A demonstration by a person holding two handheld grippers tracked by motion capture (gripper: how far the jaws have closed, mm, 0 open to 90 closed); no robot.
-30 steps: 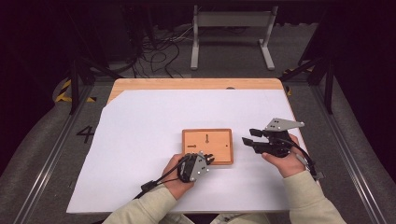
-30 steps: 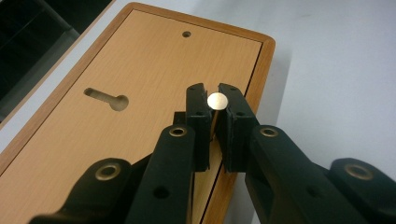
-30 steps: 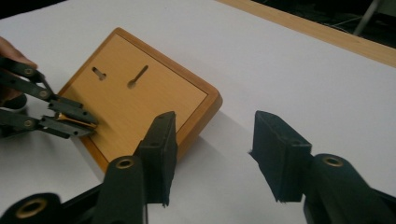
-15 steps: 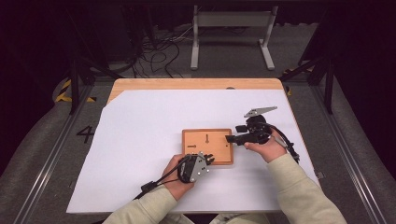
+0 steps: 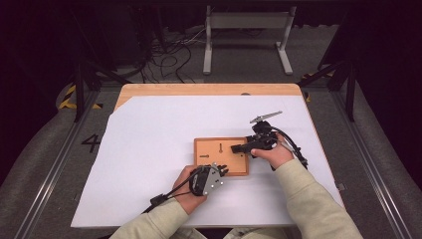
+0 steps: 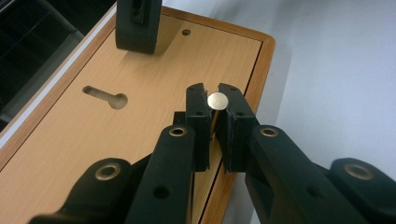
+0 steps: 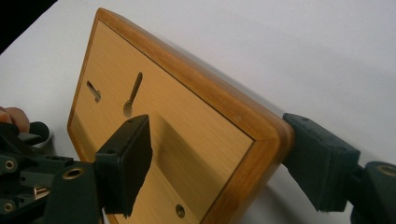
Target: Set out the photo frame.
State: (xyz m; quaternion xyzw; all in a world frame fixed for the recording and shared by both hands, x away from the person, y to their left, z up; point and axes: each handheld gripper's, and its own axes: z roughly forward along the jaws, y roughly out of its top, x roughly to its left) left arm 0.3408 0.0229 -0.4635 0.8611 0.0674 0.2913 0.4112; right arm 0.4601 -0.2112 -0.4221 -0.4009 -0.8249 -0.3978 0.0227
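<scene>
Change since earlier frame: the right gripper (image 5: pixel 238 148) has travelled in from beside the board's right edge to the wooden board (image 5: pixel 209 148) itself; the left gripper (image 5: pixel 222 170) has not shifted.
Right jaws: they have just been opening and now stand spread, one over the board's face and the other outside its rounded corner (image 7: pixel 273 135), so the corner sits between them. The outer pad looks to be against the edge; no clamp is visible.
Left jaws: nearly pressed together, pinching a small pin with a round metal head (image 6: pixel 216 100) upright above the board's near right part.
Board position: flat on the white sheet (image 5: pixel 149 149) covering the desk, just ahead of the person, between the two hands.
Board features: two keyhole slots, the nearer (image 6: pixel 106 96) lying just beside the pin, plus a small round hole (image 6: pixel 186 32) near the far edge.
Step in hand, judged: bracing the board so the pin can be fitted.
Next move, judged: close the right jaws on the corner, then carry the pin head to a slot's wide end and lower it squarely.
</scene>
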